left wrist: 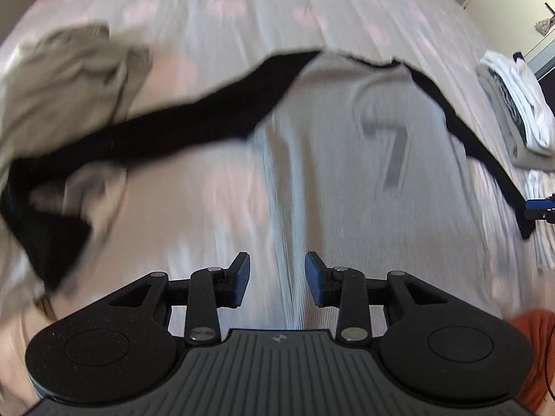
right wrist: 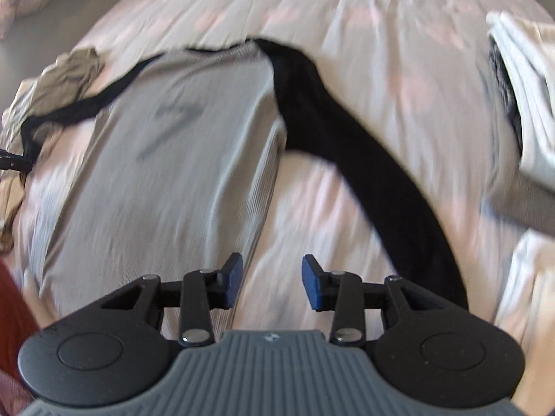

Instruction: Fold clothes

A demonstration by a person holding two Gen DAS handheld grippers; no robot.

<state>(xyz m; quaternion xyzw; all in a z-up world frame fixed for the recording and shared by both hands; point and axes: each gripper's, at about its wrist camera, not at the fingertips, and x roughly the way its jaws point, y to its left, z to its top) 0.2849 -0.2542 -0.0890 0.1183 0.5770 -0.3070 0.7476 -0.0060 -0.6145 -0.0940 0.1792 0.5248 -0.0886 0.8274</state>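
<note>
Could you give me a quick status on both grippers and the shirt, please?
Left gripper and right gripper open, empty. Grey shirt flat on bed, black sleeves spread. Beige garment lies at one sleeve end.

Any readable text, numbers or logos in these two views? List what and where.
"7": large dark numeral on the grey shirt spread on the bed, readable in the left wrist view.
Same print in the right wrist view: too blurred to read.
Small emblem on the grey ribbed housing behind the tongs: a symbol, no legible letters.
Nothing else legible.
</note>
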